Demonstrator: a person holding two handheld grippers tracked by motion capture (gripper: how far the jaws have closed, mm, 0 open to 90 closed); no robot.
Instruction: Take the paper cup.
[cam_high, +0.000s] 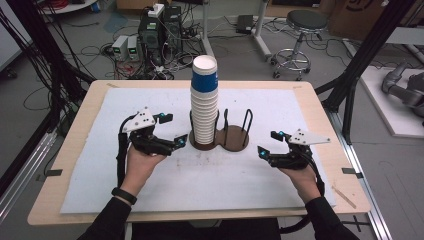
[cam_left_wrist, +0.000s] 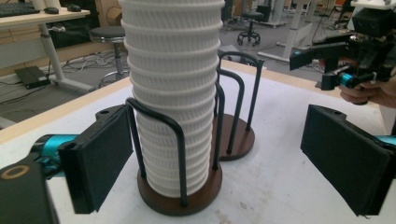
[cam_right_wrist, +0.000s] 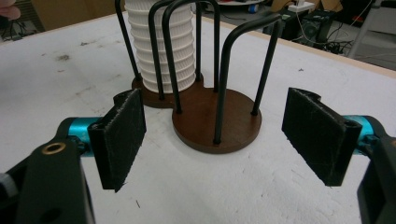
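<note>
A tall stack of white ribbed paper cups (cam_high: 204, 107), topped by a blue one, stands in the left ring of a brown two-ring holder (cam_high: 236, 138) with black wire loops. The right ring is empty. My left gripper (cam_high: 175, 128) is open just left of the stack, and in the left gripper view the cups (cam_left_wrist: 173, 93) rise between its pads (cam_left_wrist: 100, 156). My right gripper (cam_high: 268, 143) is open to the right of the holder, empty. The right gripper view looks at the empty ring (cam_right_wrist: 215, 126) with the cup stack (cam_right_wrist: 161, 46) behind it.
The holder sits mid-table on a white mat (cam_high: 150, 175) over a wooden table (cam_high: 75, 135). Beyond the far edge are a stool (cam_high: 305, 22), computers and cables (cam_high: 155, 30) on the floor. Black frame posts (cam_high: 360, 55) flank the table.
</note>
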